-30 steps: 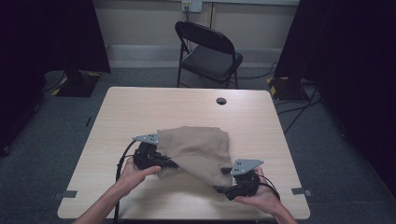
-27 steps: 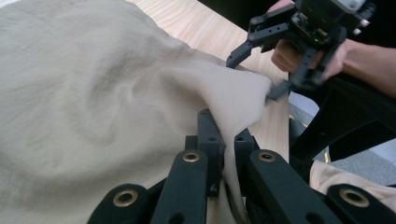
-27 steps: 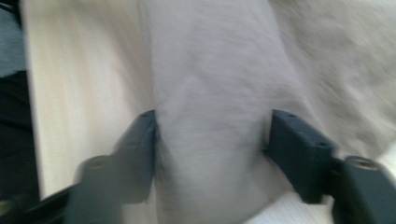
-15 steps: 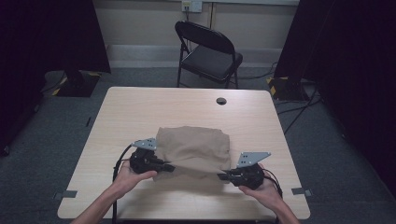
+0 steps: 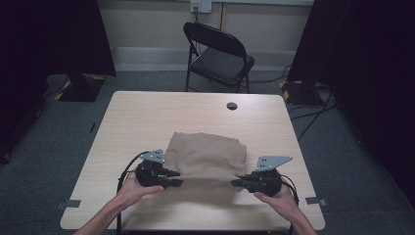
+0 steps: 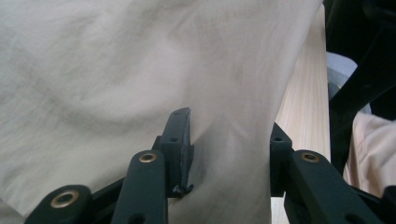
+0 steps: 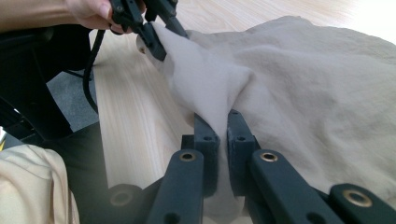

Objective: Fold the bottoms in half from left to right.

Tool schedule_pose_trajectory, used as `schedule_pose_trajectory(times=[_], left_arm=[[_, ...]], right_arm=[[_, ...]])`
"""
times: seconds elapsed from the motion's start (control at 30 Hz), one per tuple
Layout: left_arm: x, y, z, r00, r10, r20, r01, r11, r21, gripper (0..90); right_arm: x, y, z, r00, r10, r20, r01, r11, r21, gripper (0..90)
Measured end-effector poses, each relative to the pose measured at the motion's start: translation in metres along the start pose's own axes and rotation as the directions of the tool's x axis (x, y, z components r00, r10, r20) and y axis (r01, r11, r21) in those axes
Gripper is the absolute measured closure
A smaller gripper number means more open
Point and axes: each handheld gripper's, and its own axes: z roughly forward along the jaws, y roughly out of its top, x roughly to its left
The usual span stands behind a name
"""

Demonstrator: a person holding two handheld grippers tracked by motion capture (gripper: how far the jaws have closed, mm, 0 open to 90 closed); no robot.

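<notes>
Right gripper [image 5: 240, 182] is clamped tight on the near right corner of the cloth [image 5: 208, 154], while my left gripper [image 5: 175, 181] has just been opening, its jaws now apart with the near left edge lying loose between them in the left gripper view. Cloth sits at about 6 o'clock from the table's [image 5: 147, 117] middle, rumpled and part-folded; I judge the folding barely begun, with smoothing and further folds left.

Light wooden table [image 5: 147, 117]; tan cloth [image 5: 208, 152] lies crumpled on its near half.
</notes>
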Motion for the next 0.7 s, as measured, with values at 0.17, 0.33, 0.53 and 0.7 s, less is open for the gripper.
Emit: schedule_pose_trajectory(times=[0.17,0.33,0.53,0.7], left_arm=[[-0.004,-0.008,-0.001,0.9998,0.02,-0.006,-0.02,0.9996,0.018,59.8],[-0.006,-0.007,-0.006,0.9994,0.034,-0.001,-0.034,0.9994,-0.002,68.0],[-0.009,0.004,-0.021,0.9993,0.025,0.029,-0.022,0.9955,-0.092,84.7],[-0.013,0.01,-0.029,0.9979,0.031,0.057,-0.024,0.9922,-0.122,85.2]], right_arm=[[-0.001,0.0,-0.002,1.0,0.008,0.006,-0.008,1.0,-0.001,86.2],[-0.001,0.001,-0.002,0.9999,0.009,0.009,-0.009,1.0,0.003,86.2],[-0.002,0.007,-0.01,0.9998,0.0,0.019,0.0,1.0,-0.023,86.2],[0.003,0.014,-0.016,0.9993,-0.035,0.016,0.035,0.999,-0.027,86.1]])
